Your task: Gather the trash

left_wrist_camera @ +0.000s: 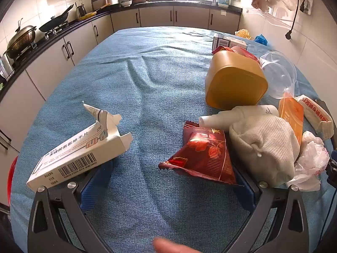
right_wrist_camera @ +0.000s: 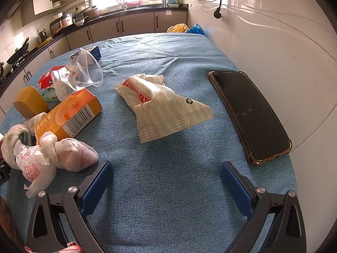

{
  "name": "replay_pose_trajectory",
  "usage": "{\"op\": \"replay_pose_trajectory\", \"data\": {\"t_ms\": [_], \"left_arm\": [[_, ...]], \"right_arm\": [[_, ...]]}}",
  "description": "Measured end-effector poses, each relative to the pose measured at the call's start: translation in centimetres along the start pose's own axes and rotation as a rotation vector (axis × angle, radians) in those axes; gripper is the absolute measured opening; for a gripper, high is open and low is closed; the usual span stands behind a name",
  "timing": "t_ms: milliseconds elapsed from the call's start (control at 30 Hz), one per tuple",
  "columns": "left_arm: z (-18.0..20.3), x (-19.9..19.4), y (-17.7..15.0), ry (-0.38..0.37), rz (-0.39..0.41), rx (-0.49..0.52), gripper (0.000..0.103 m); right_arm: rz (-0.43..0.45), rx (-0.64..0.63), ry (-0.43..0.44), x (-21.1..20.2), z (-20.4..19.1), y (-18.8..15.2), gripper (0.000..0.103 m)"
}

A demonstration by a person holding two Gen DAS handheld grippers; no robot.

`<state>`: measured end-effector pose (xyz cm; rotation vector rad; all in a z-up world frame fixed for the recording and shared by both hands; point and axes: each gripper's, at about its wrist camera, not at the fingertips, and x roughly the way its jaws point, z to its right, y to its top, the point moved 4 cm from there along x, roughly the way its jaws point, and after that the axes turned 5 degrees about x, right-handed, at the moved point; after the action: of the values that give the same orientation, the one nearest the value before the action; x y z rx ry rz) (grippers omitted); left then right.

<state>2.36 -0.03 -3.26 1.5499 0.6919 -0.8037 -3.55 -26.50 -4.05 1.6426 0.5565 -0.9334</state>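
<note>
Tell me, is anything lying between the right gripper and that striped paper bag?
Nothing visible: only bare blue tablecloth lies between the open right gripper and the striped paper bag. The phone sits off to the right.

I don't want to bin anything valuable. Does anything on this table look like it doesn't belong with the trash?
Yes: the black smartphone in a clear amber-edged case lies flat by the white wall, apart from the litter. It looks intact, unlike the crumpled striped paper wrapper beside it.
</note>
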Motion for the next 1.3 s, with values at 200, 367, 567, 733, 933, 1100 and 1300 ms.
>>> {"op": "replay_pose_trajectory", "data": {"t_ms": [200,367,567,733,933,1100,1300], "left_arm": [[-0.47,0.02,-0.08,-0.005,0.004,-0.003,0.103],[-0.06,-0.01,-0.01,0.005,0.003,0.003,0.103],[0.15,-0.08,0.0,0.007,0.003,0.005,0.103],[0.11,0.12,-0.02,0.005,0.003,0.003,0.103],[0.01,0.1,-0.07,0.005,0.003,0.004,0.103],[-0.05,0.09,-0.1,0.005,0.004,0.003,0.103],[-0.04,0.09,-0.09,0.005,0.003,0.004,0.103]], "right_arm": [[-0.002,-0.008,-0.01,0.0,-0.15,0.09,0.103],[-0.002,-0.007,-0.01,-0.14,-0.56,0.04,0.103],[-0.003,-0.003,-0.004,-0.03,-0.01,0.02,0.103],[-0.002,-0.003,-0.004,-0.07,-0.03,-0.01,0.103],[-0.003,-0.003,-0.004,-0.08,-0.04,0.02,0.103],[-0.003,-0.003,-0.004,-0.09,-0.03,0.02,0.103],[-0.003,-0.003,-0.004,-0.09,0.0,0.03,0.103]]}}
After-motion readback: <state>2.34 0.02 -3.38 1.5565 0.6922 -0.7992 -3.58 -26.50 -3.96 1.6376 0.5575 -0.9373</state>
